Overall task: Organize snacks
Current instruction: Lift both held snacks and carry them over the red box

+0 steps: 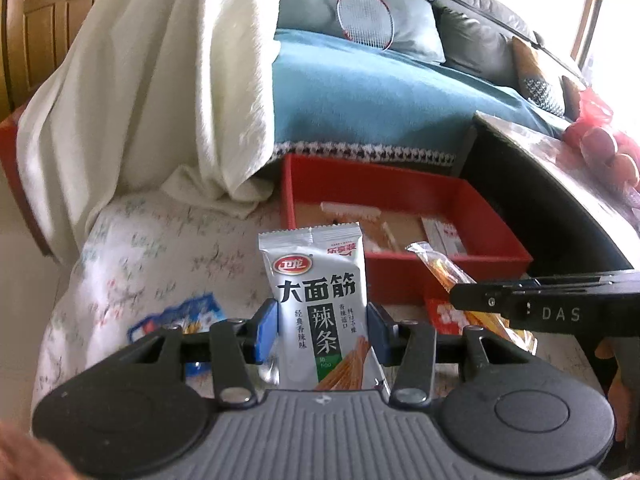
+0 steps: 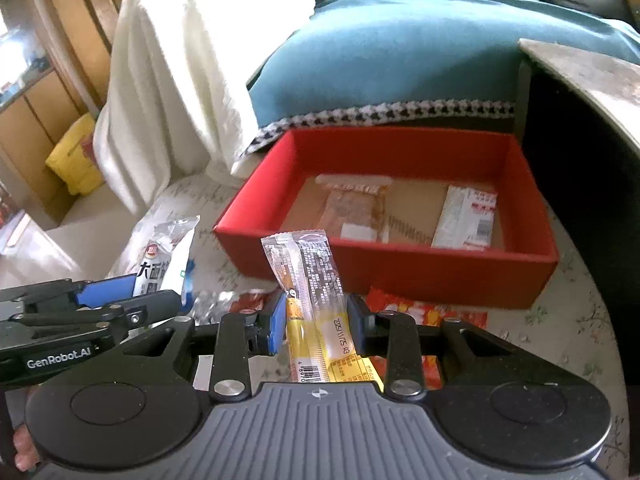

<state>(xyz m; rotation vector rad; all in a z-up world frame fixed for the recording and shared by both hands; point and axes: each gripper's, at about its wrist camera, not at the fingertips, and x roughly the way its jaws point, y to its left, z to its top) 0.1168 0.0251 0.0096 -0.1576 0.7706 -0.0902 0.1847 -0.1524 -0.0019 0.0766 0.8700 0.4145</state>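
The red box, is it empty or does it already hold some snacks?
Not empty. The red box holds two packets on its brown floor: an orange packet and a white packet.

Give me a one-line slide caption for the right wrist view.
Right gripper clamps a yellow-and-clear snack packet in front of the red box, which already holds two snacks.
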